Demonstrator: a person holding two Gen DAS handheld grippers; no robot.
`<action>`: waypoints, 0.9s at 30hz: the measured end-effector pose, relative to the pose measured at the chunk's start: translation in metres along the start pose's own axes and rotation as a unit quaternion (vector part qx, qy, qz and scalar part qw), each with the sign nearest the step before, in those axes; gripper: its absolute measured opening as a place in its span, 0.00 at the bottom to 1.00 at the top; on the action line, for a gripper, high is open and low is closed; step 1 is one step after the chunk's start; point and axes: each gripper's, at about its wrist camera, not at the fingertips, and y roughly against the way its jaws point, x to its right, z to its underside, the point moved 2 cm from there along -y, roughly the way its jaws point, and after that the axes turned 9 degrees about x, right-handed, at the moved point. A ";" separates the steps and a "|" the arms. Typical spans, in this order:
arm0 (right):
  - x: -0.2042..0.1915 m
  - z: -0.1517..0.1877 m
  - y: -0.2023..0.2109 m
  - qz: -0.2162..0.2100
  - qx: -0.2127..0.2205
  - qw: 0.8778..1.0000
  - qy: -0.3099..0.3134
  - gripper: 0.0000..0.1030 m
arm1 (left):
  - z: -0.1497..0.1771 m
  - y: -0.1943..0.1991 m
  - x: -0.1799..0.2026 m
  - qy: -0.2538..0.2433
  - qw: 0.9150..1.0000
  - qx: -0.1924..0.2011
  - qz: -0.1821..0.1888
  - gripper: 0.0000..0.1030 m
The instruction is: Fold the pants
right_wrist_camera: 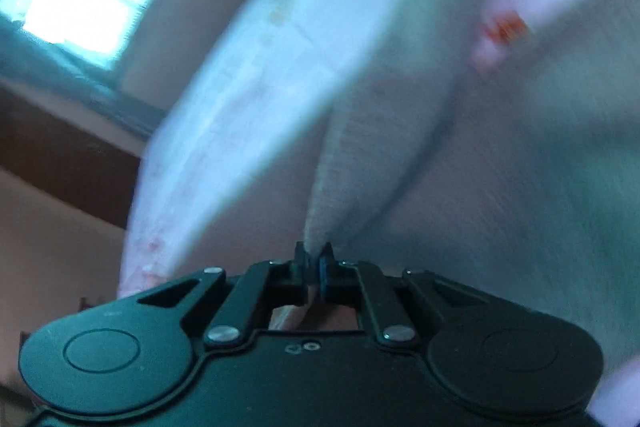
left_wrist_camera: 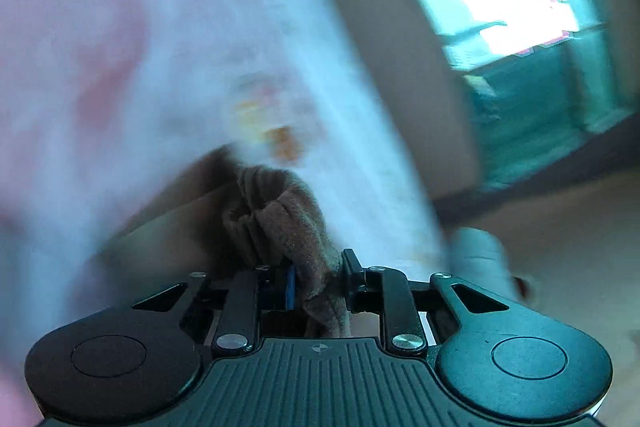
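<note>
— Brown fleece, the pants (left_wrist_camera: 288,227), is being pinched in the left claw (left_wrist_camera: 318,283), bunched straight ahead of it.

— And the right claw (right_wrist_camera: 314,269)?

— Pale ribbed cloth (right_wrist_camera: 344,163) is being clamped there, running up and away; whether it is the same garment cannot be told. A white patterned sheet (left_wrist_camera: 180,47) is blurred behind.

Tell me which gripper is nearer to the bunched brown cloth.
Left. The left gripper is shut on the bunched brown cloth, which sits pinched between its pads. The right gripper is clamped on a pale fabric fold; no brown bunch shows in its view.
</note>
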 end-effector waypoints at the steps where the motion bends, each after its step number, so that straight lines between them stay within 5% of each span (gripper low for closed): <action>1: -0.008 -0.006 0.011 -0.029 0.020 0.999 -0.001 0.00 | -0.010 0.001 0.011 -0.001 0.999 0.005 0.039 0.22; 3: -0.020 -0.017 0.039 -0.086 0.066 0.994 0.007 0.00 | -0.025 0.004 0.022 0.005 0.993 0.001 0.118 0.22; 5: -0.014 -0.011 0.070 -0.128 0.094 0.987 0.016 0.00 | -0.029 0.011 0.011 -0.002 0.990 -0.014 0.142 0.22; 7: 0.006 0.006 0.079 -0.109 0.079 0.990 0.044 0.00 | -0.020 0.002 -0.028 -0.015 0.997 -0.072 0.035 0.22; 8: 0.023 0.021 0.068 -0.066 0.032 0.995 0.060 0.00 | -0.011 -0.005 -0.051 -0.021 0.994 -0.107 -0.031 0.22; 9: 0.039 0.034 0.052 -0.015 -0.014 0.998 0.060 0.00 | -0.004 -0.009 -0.062 -0.031 0.990 -0.124 -0.055 0.22; 10: 0.053 0.043 0.041 0.012 -0.035 0.998 0.049 0.00 | 0.001 -0.008 -0.067 -0.036 0.990 -0.125 -0.050 0.22; 17: 0.052 0.046 0.040 0.009 -0.011 0.999 0.036 0.00 | -0.007 -0.002 -0.038 -0.045 0.994 -0.101 -0.023 0.22; 20: 0.030 0.071 0.094 -0.034 0.022 0.998 0.054 0.00 | -0.023 0.008 -0.017 -0.060 0.995 -0.077 0.033 0.22; 23: 0.034 0.077 0.096 -0.040 0.016 0.997 0.061 0.00 | -0.024 0.003 -0.028 -0.081 0.992 -0.094 -0.009 0.22; 25: 0.054 0.090 0.074 0.013 -0.030 0.997 0.063 0.00 | -0.013 -0.011 -0.049 -0.089 0.986 -0.130 -0.062 0.22; 27: 0.067 0.092 0.072 0.000 -0.014 1.000 0.024 0.00 | -0.012 -0.010 -0.054 -0.062 0.990 -0.115 -0.049 0.22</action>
